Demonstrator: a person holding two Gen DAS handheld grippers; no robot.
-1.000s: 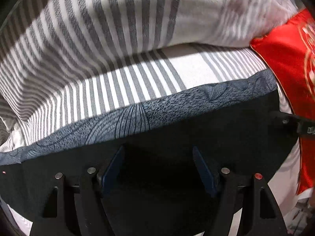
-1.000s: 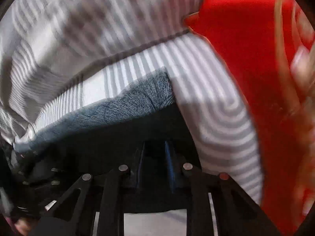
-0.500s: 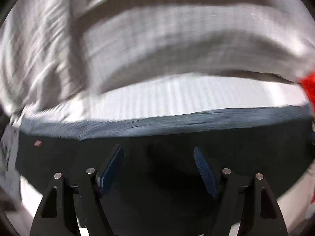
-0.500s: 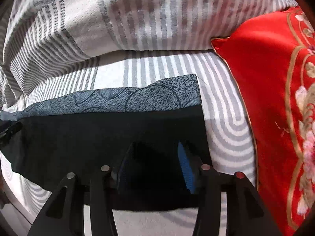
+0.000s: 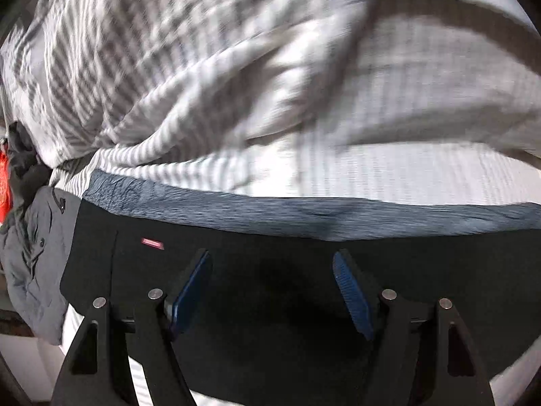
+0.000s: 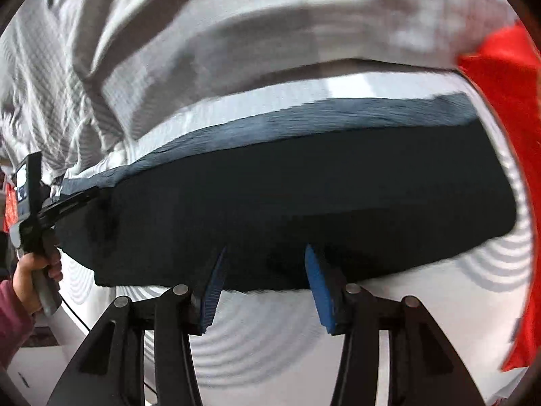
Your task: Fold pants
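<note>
The black pants (image 5: 270, 297) lie flat on the striped bed, with a blue-grey patterned band (image 5: 304, 213) along their far edge and a small pink tag (image 5: 153, 243) near the left. My left gripper (image 5: 272, 260) is open just above the pants, holding nothing. In the right wrist view the pants (image 6: 287, 196) stretch across the bed, and my right gripper (image 6: 265, 253) is open over their near edge. The left gripper (image 6: 71, 203) also shows there at the pants' left end, held by a hand.
A bunched grey-and-white striped duvet (image 5: 236, 67) lies behind the pants. A red embroidered pillow (image 6: 507, 118) sits to the right. A grey jacket (image 5: 33, 264) lies at the bed's left edge. The striped bedsheet (image 6: 287, 338) shows in front of the pants.
Both grippers have swung left across the pants. The right gripper has opened wider and pulled back to the pants' near edge. The left gripper stays open.
</note>
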